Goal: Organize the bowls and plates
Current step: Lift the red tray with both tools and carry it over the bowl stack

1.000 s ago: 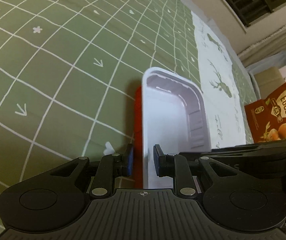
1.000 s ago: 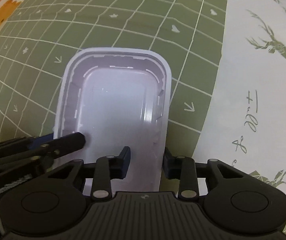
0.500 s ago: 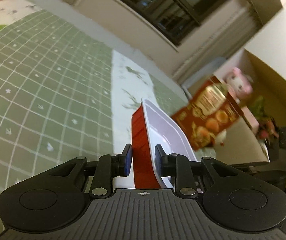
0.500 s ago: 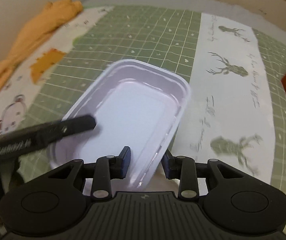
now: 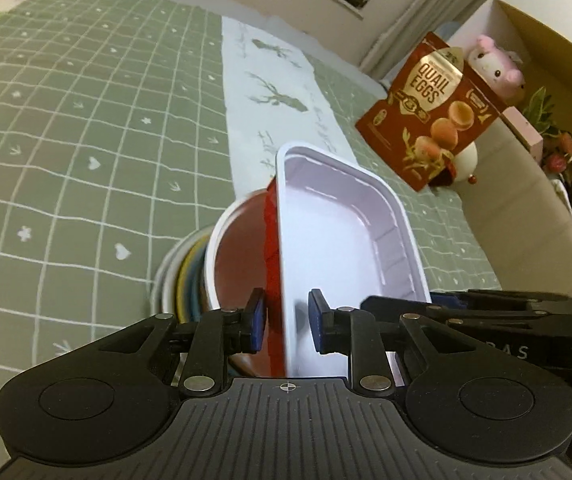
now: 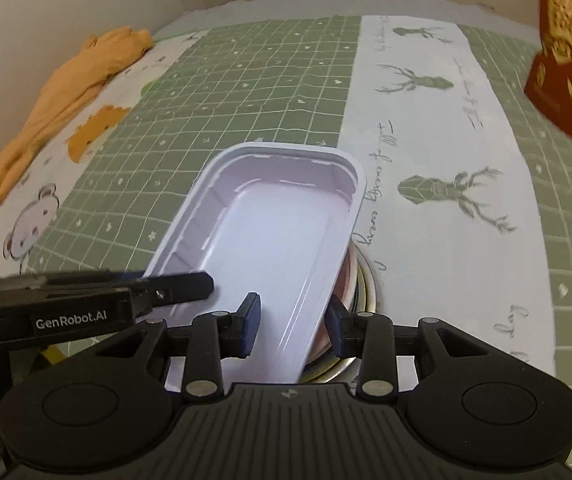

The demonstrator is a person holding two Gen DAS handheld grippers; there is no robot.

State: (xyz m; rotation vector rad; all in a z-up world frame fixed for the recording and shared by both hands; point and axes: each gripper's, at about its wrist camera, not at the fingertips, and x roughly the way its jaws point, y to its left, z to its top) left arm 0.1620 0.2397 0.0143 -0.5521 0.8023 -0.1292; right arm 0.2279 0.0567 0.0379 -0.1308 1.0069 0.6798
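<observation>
White-lined red tray (image 5: 338, 240) clamped between both hand-held grippers (image 5: 283, 322) (image 6: 292, 324), left jaws closing, above stacked bowls (image 5: 189, 276).

"QUAIL EGGS" stands in gold letters on the red packet (image 5: 432, 110) at upper right of the left wrist view. "GenRobot.AI" is printed in white on the left gripper (image 6: 71, 312) at lower left of the right wrist view. Cursive script runs along the white strip of the bedcover (image 6: 382, 152) there, too distorted to read.

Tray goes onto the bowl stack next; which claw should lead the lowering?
Right. The right claw is shut on the tray wall directly above the bowl stack; the left claw's jaws are closing on the opposite wall, a less settled grip.
</observation>
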